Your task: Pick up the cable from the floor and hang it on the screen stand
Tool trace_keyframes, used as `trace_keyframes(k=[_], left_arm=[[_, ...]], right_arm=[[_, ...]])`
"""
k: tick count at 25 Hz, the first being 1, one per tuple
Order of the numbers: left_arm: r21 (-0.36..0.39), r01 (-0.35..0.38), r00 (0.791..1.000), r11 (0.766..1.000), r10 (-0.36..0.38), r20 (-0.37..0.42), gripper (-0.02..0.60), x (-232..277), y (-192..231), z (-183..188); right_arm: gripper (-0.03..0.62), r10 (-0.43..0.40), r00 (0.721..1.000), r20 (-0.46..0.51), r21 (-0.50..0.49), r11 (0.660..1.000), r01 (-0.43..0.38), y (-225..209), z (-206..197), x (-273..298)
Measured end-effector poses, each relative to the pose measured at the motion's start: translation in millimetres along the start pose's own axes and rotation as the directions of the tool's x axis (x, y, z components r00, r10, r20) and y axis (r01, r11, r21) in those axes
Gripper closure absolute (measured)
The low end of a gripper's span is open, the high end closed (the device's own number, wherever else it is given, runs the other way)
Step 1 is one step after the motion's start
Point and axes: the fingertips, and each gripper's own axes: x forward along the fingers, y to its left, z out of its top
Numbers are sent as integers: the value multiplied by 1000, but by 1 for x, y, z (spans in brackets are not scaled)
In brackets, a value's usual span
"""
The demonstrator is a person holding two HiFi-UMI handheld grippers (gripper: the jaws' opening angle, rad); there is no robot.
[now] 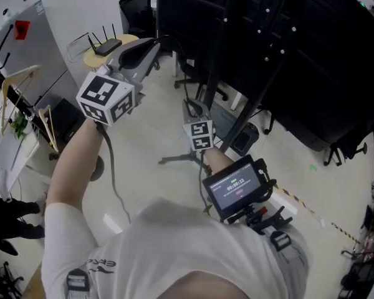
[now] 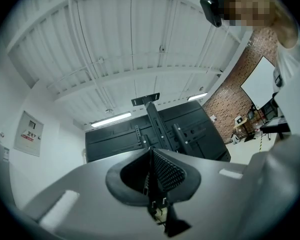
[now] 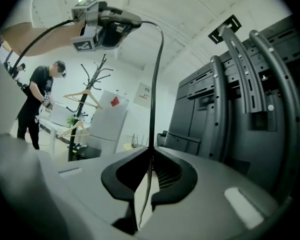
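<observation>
I'm looking down on a pale floor [image 1: 156,136] in an open workroom. Two wooden hangers [image 1: 19,80] show at its left edge, one round table [image 1: 106,48] carrying a router stands toward its far left corner, and the one black screen stand [image 3: 219,109] fills the far right side. I count one cable [image 3: 152,114], two grippers, and one other person [image 3: 35,99] standing by a coat rack in the right gripper view. My left gripper [image 1: 153,44] is held high on a raised, bent arm. Its jaws point toward the stand and are pinched nearly together, and the right gripper view shows the cable's upper end running into them. My right gripper [image 1: 193,109] sits lower and closer to my body, near the stand and aimed upward, with its jaws clenched on the same cable. The cable is off the floor: it arcs out of the left gripper and drops almost straight into the right one, beside the stand's uprights and apart from them.
</observation>
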Motion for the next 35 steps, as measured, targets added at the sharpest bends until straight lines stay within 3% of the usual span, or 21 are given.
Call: trace_keyframes(k=[7,17,26,35], left_arm=[[-56,-5,1000,998,6,16,557,19,20,-14],[-140,80,997,987,-82,-5,555,104,3,-32],[-146,112,994,983,-111,17,555,153,-4,-35],[-152,93,993,984,-82,82,554,160,4,-15]], right_arm=[[551,-203,978,47,-11,979,204,-97,31,-65],[554,-466,877,117,-64,878,475,-241,118,-181],[557,-573,800,178,-138,791,597,-303,183,-217],[571,-588,759,279,-139,757,638,-315,239,-234]])
